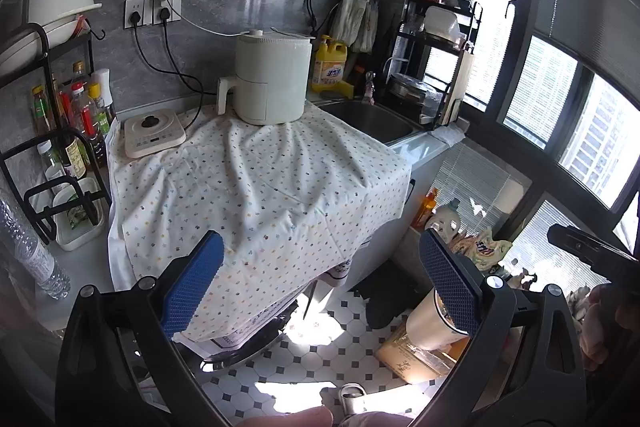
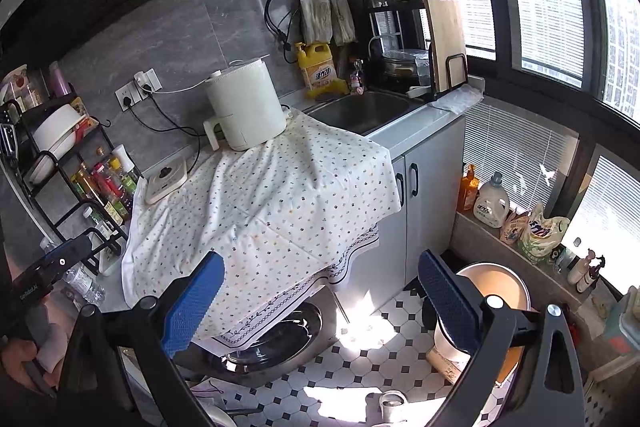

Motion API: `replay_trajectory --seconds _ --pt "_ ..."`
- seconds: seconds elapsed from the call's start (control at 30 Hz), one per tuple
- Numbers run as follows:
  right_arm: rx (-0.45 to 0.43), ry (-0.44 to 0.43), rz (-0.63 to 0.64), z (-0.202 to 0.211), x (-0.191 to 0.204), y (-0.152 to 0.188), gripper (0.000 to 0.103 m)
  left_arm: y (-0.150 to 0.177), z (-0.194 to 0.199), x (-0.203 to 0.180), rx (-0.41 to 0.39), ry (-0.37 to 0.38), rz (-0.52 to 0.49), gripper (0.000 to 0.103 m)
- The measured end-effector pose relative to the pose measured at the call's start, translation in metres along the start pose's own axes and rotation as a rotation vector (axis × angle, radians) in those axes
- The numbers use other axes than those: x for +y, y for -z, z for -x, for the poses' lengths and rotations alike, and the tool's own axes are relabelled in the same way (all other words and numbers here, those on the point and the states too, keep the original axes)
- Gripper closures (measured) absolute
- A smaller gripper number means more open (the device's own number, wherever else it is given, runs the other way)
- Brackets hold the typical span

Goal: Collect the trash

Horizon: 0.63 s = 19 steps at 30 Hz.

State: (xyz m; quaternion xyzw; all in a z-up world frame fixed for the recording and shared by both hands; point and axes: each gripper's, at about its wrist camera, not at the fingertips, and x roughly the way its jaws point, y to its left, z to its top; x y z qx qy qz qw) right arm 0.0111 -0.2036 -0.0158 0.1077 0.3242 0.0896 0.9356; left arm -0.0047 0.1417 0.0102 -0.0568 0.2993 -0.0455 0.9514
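My left gripper (image 1: 320, 287) is open, its blue pads wide apart above the front edge of a dotted white cloth (image 1: 256, 187) that covers the counter. My right gripper (image 2: 320, 299) is open too, with nothing between its fingers, and hangs over the same cloth (image 2: 280, 195). A white round bin (image 2: 500, 283) with a tan inside stands on the floor at the lower right, partly behind the right finger; the left wrist view shows the bin (image 1: 428, 319) on a cardboard box. A clear plastic water bottle (image 1: 28, 247) lies at the counter's left edge. No loose trash shows on the cloth.
A white air fryer (image 1: 272, 79) and a flat cooker (image 1: 154, 137) sit at the back of the cloth. Beyond lie the sink (image 1: 368, 115) and a yellow soap jug (image 1: 330, 65). A rack of sauce bottles (image 1: 76, 115) stands left. A small cup (image 2: 392, 403) sits on the tiled floor.
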Motion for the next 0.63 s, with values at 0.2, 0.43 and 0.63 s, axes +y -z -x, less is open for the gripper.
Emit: replay_trajectory --seconds 0.2,0.43,0.63 --pt "0.013 0.003 0.001 -0.003 0.002 0.002 0.008 0.000 0.001 0.007 -0.008 -0.009 -0.001 0.006" --pt "0.034 0.012 0.029 -0.015 0.005 -0.001 0.008 -0.003 -0.012 0.013 0.011 -0.001 -0.004 0.006" --pt "0.048 0.004 0.040 -0.032 0.013 -0.006 0.008 -0.008 -0.029 0.021 0.022 0.006 0.012 0.006"
